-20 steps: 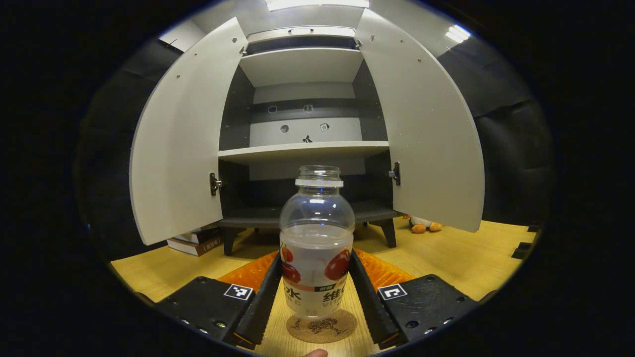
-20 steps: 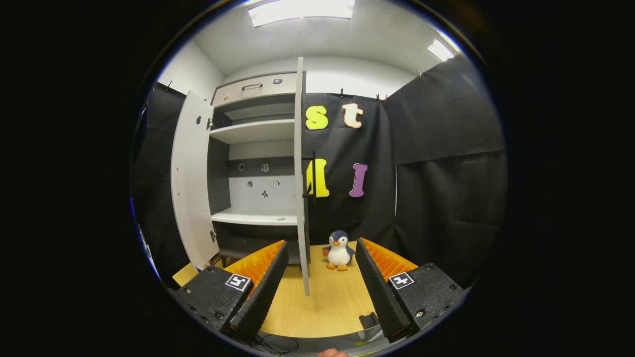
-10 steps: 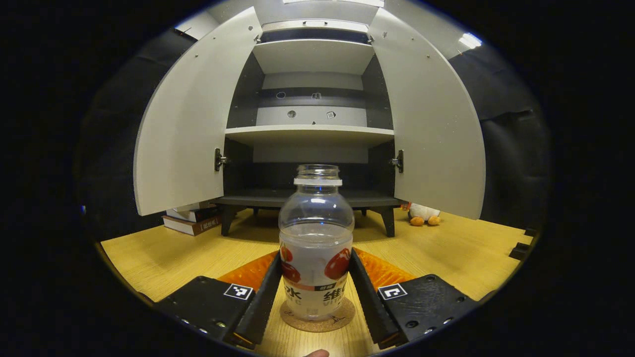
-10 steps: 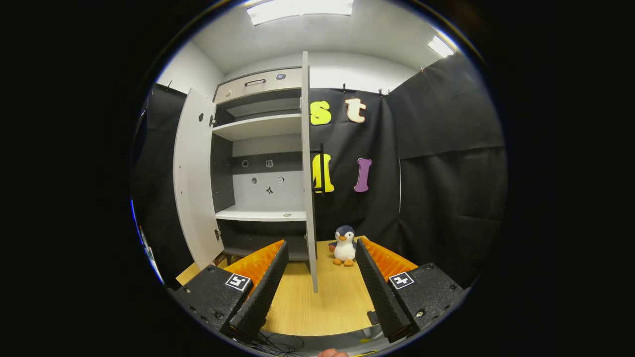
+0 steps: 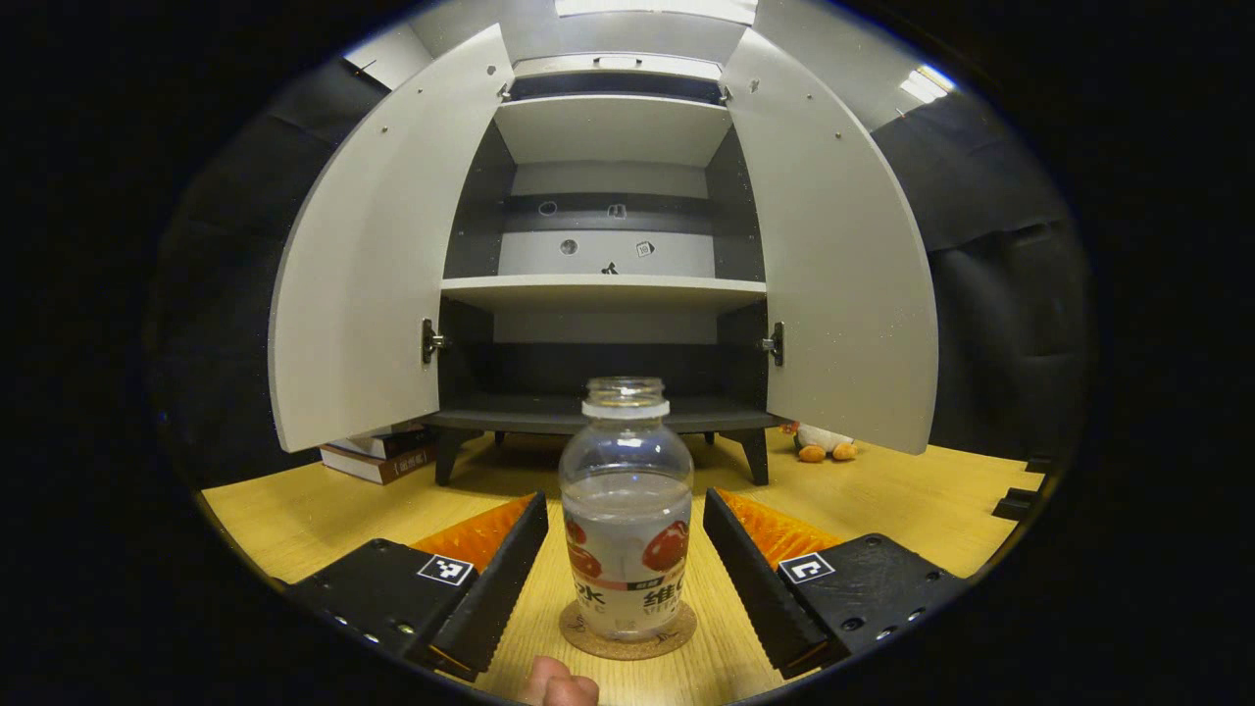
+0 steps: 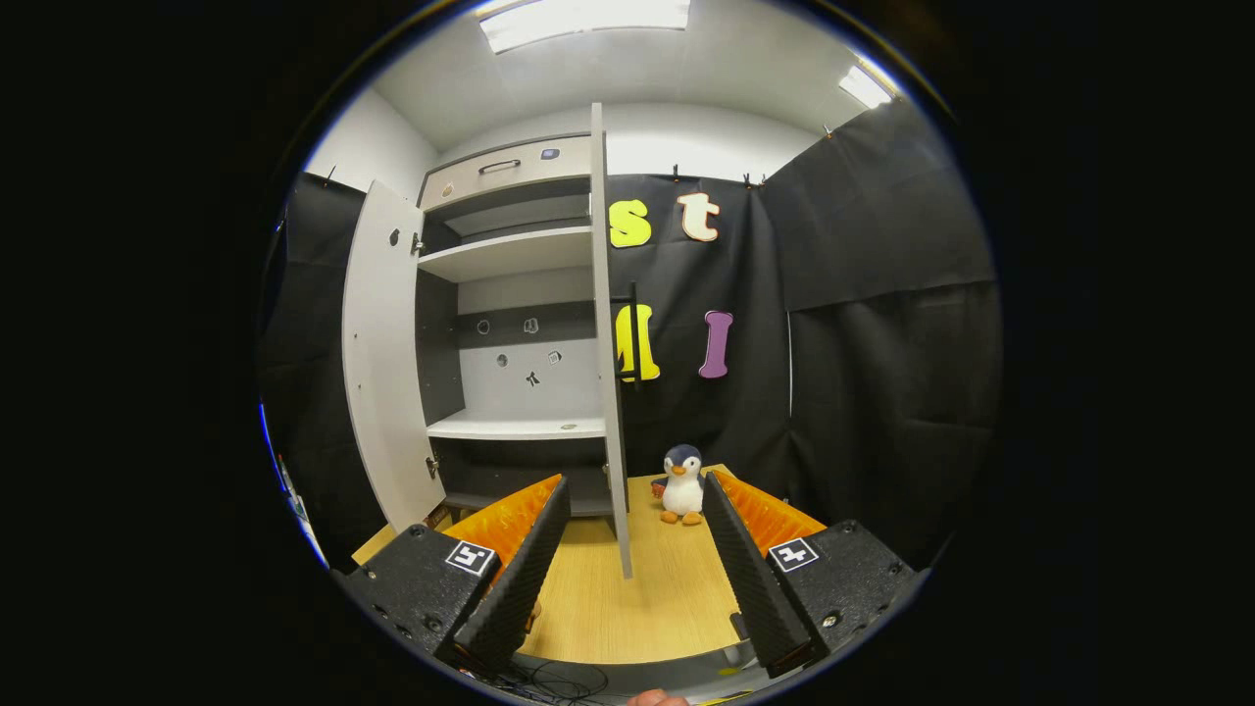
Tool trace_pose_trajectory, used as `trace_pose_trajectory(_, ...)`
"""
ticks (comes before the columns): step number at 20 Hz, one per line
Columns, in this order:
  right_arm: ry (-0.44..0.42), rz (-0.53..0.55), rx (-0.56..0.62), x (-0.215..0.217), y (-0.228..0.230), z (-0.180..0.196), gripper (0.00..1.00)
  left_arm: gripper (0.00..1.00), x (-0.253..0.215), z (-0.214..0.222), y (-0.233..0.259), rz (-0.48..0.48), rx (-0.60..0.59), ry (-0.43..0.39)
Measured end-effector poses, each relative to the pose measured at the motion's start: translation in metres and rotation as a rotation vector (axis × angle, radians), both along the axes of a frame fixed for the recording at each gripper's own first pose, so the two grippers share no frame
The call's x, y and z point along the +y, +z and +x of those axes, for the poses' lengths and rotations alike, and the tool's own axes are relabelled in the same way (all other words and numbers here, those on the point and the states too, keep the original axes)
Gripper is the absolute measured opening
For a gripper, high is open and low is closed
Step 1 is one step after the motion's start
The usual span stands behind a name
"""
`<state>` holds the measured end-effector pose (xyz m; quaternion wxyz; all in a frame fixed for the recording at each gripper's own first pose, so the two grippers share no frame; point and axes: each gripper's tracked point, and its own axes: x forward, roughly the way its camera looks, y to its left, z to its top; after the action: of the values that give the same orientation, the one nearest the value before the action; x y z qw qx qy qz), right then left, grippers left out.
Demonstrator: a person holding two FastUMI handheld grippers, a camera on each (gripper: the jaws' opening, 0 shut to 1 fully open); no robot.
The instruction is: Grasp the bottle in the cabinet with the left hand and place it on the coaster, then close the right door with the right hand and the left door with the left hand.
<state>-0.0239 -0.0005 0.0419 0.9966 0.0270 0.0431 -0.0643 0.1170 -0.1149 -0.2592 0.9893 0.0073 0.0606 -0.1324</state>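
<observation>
Both hand-held grippers, left [image 5: 625, 579] and right [image 6: 632, 564], fingers spread.

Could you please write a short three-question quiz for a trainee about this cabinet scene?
1. True or false: the clear plastic bottle stands on the round cork coaster.
2. The left gripper is: A) open, B) shut on the bottle.
3. Fill in: both grey cabinet doors, left door and right door, are ____.

Key: 1 true; 2 A, its fingers stand clear of the bottle; 3 open.

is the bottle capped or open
Open: the bottle stands upright on the coaster with a bare threaded neck and no cap, partly filled with clear liquid.
</observation>
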Motion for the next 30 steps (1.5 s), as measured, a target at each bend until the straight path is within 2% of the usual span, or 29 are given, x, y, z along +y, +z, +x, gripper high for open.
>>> trace_pose_trajectory(5, 0.011, 0.036, -0.016, -0.003, -0.004, 0.000, 0.83, 0.97, 0.013, -0.008, 0.048, -0.015, -0.020, -0.005)
trace_pose_trajectory(8, 0.025, 0.040, -0.048, -0.003, -0.004, 0.004, 0.83, 0.97, 0.022, -0.016, 0.095, 0.003, -0.069, -0.020)
trace_pose_trajectory(12, 0.055, 0.049, -0.101, -0.001, -0.003, 0.015, 0.83, 0.97, 0.028, -0.030, 0.158, -0.020, -0.109, -0.056)
trace_pose_trajectory(16, 0.072, 0.071, -0.144, -0.002, -0.002, 0.023, 0.83, 0.97, 0.036, -0.037, 0.206, -0.044, -0.113, -0.053)
trace_pose_trajectory(22, 0.108, 0.152, -0.162, 0.003, -0.026, 0.024, 0.83, 0.99, 0.049, -0.057, 0.229, -0.064, -0.066, -0.036)
trace_pose_trajectory(25, 0.130, 0.136, -0.123, 0.010, -0.044, 0.021, 0.82, 0.95, 0.058, -0.071, 0.232, -0.050, -0.061, -0.018)
trace_pose_trajectory(28, 0.142, 0.103, -0.116, 0.003, -0.039, 0.025, 0.82, 0.95, 0.068, -0.078, 0.234, -0.048, -0.062, 0.031)
trace_pose_trajectory(30, 0.173, 0.113, -0.143, -0.003, -0.018, 0.037, 0.82, 0.95, 0.072, -0.080, 0.236, -0.059, -0.065, 0.055)
